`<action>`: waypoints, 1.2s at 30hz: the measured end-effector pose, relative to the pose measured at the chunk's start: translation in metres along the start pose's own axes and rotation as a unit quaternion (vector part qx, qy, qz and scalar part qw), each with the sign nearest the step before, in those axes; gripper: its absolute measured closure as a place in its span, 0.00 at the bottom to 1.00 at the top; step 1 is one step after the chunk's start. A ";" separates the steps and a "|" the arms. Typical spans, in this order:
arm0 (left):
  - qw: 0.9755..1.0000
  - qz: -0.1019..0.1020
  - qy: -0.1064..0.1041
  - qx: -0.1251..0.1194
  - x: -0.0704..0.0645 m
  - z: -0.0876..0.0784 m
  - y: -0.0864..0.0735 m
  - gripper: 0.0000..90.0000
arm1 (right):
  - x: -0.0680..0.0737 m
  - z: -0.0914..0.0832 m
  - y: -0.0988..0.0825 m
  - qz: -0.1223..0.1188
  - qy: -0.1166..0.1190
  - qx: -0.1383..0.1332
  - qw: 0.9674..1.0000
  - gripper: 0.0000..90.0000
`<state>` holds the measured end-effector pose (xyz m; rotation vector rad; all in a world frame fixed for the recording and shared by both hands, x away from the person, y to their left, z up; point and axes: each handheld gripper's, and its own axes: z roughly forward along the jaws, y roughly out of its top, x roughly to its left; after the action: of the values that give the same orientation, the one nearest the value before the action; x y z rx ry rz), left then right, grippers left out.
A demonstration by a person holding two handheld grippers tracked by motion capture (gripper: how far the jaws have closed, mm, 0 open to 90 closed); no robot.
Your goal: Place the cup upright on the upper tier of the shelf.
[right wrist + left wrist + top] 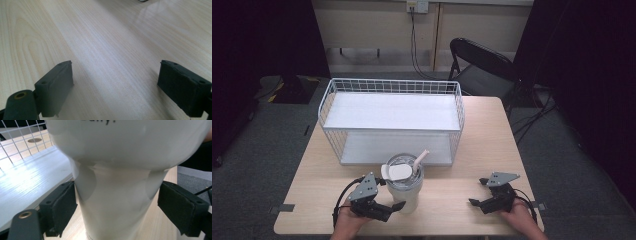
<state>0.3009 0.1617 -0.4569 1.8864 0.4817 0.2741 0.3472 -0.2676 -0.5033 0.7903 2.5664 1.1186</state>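
While the white tumbler (404, 187) stands upright on the tabletop (447, 197), just in front of the white wire shelf rack (392, 122), the left hand-held gripper (394, 206) sits at the tumbler's lower body. Its jaws straddle the narrow base; the left pad (62, 205) looks touching or nearly so, the right pad (178, 207) stands clear with a gap, so no squeeze. Tumbler has a clear lid and a bent straw (419, 161). Right hand-held gripper (472, 202) lies well to the right of the tumbler, jaws spread wide over bare wood, nothing between them.
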 end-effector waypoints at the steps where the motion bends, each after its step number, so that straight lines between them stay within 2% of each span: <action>1: 1.000 0.003 0.003 -0.006 0.000 0.002 0.000 0.15 | 0.000 0.000 0.000 0.000 0.000 0.000 1.000 0.14; 8: 1.000 0.006 0.009 -0.019 -0.002 0.012 -0.001 0.11 | 0.000 0.000 0.000 0.000 0.000 0.000 1.000 0.14; 16: 0.999 0.019 0.019 -0.040 -0.002 0.020 -0.001 0.07 | 0.000 0.000 0.000 0.000 0.000 0.000 1.000 0.14; 21: 0.998 0.011 0.022 -0.059 -0.002 0.027 0.003 0.06 | 0.000 0.000 0.000 0.000 0.000 0.000 1.000 0.14; 23: 0.997 0.000 0.018 -0.074 -0.002 0.030 0.004 0.06 | 0.000 0.000 0.000 0.000 0.000 0.000 1.000 0.14; 24: 0.997 0.001 0.015 -0.079 -0.002 0.031 0.004 0.07 | 0.000 0.000 0.000 0.000 0.000 0.000 1.000 0.14; 25: 0.996 -0.005 0.008 -0.091 -0.001 0.032 0.004 0.06 | 0.000 0.000 0.000 0.000 0.000 0.000 1.000 0.14; 30: 0.995 -0.010 0.009 -0.097 -0.002 0.033 0.004 0.08 | 0.000 0.000 0.000 0.000 0.000 0.000 1.000 0.14; 36: 0.995 -0.012 0.021 -0.100 -0.005 0.032 0.004 0.09 | 0.000 0.000 0.000 0.000 0.000 0.000 1.000 0.14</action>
<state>0.3105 0.1311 -0.4647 1.6821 0.4868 0.3345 0.3472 -0.2677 -0.5032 0.7905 2.5662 1.1188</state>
